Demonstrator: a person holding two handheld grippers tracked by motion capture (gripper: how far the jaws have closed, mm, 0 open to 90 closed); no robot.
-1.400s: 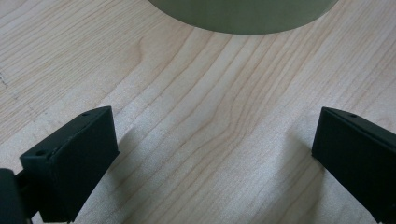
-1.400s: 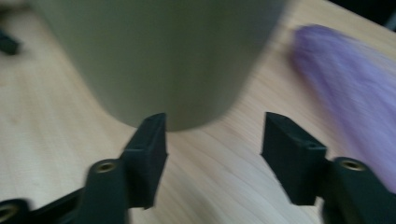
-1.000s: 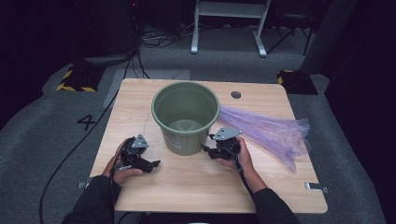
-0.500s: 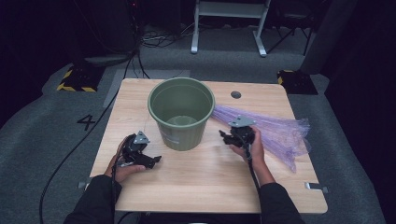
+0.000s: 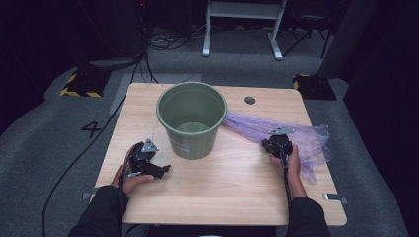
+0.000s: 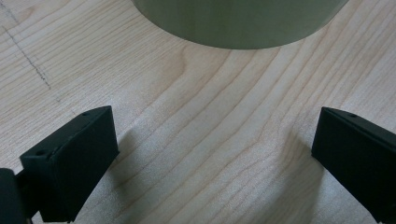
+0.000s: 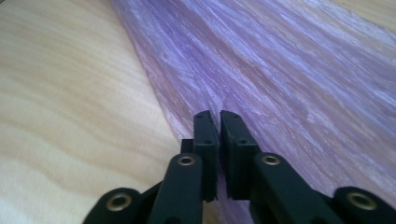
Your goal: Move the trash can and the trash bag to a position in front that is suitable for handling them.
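Observation:
A green bucket (image 5: pixel 191 121) stands upright on the wooden table (image 5: pixel 222 197), nothing inside it; its base (image 6: pixel 243 23) shows at the top of the left gripper view. To its right lies a flat purple plastic bag (image 5: pixel 306 138) (image 7: pixel 280 70). My right gripper (image 5: pixel 277 139) (image 7: pixel 218 116) rests on the bag near its left edge. Its jaws have just been closing and now stand together, with the thin film's creases running into the slit between the pads. My left gripper (image 5: pixel 160 170) (image 6: pixel 210 154) lies low on the table left of the bucket, jaws wide open over bare wood.
A round cable hole (image 5: pixel 249 100) sits near the table's far edge. Beyond the table stand a white metal frame (image 5: pixel 242 29) and cables on grey carpet. Bare wood stretches across the near half between my hands.
My right gripper moved right, away from the bucket's side, onto the purple bag and closed its jaws there. The left gripper stayed where it was, still open.

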